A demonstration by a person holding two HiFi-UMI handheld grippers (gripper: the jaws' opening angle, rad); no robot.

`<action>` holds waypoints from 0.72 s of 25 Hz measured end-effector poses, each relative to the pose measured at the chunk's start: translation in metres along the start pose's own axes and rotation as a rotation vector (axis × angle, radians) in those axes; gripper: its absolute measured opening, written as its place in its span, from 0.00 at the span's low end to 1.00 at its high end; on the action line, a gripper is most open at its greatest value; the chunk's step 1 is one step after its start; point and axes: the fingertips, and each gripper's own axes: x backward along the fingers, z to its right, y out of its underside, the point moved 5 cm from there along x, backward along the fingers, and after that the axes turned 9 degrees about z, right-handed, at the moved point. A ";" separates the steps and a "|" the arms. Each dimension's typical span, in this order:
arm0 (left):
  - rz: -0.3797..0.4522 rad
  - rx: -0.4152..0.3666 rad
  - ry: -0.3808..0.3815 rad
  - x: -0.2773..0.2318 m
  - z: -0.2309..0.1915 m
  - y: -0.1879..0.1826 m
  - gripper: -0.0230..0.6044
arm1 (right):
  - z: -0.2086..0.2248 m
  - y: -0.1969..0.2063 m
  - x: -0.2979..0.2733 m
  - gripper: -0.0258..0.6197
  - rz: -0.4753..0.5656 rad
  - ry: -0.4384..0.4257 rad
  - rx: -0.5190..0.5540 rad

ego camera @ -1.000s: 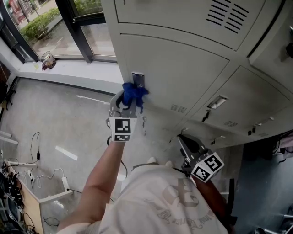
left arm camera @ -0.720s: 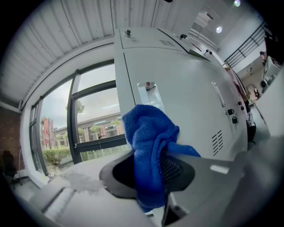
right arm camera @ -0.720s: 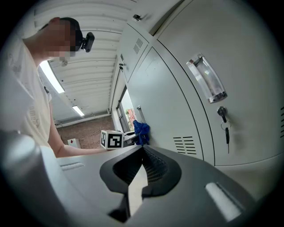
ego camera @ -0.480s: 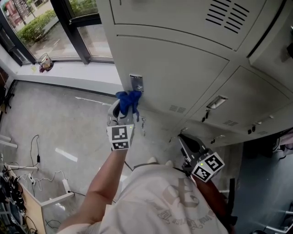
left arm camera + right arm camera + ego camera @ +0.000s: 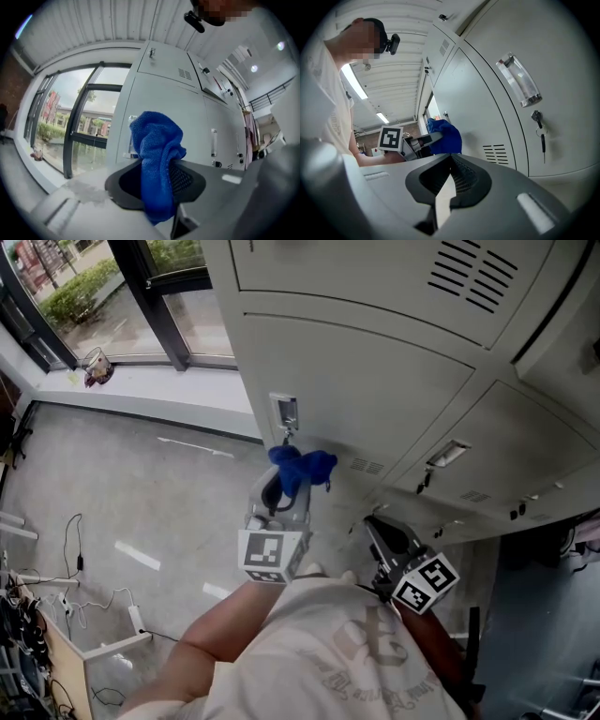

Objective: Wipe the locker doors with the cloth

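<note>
The left tongs (image 5: 284, 491) are clamped on a bunched blue cloth (image 5: 302, 468). In the left gripper view the cloth fills the gap between the two jaws, bulging above them and hanging down below. The cloth is up at the face of the grey locker door (image 5: 375, 381), just below the small lock plate (image 5: 285, 412) and beside the louvred vent slots (image 5: 366, 465) near the door's lower edge. Whether it is pressed onto the metal or only just at it, I cannot tell.

The right tongs (image 5: 379, 532) are held low and close to the person's white shirt (image 5: 347, 652), well apart from the cloth. Their jaws are closed together with nothing between them. They point at a neighbouring locker door (image 5: 487, 93), where a clear pull handle (image 5: 519, 82) sits above a key (image 5: 540, 123) hanging in its lock.

To the left of the lockers is a large window (image 5: 112, 296) with greenery outside. Below it the pale floor (image 5: 112, 493) has loose cables (image 5: 75, 559) near the left edge.
</note>
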 end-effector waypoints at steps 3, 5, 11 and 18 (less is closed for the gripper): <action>-0.068 0.155 -0.035 -0.016 -0.001 0.018 0.23 | 0.001 0.000 0.001 0.05 -0.002 0.000 -0.001; -0.101 0.239 -0.068 -0.027 -0.010 0.030 0.23 | 0.004 -0.002 0.002 0.05 -0.002 0.006 -0.002; -0.113 0.259 -0.082 -0.049 -0.016 0.036 0.23 | 0.010 -0.005 0.008 0.05 0.005 0.031 -0.003; -0.112 0.226 -0.078 -0.058 -0.010 0.037 0.22 | 0.014 -0.007 0.014 0.05 0.018 0.067 -0.004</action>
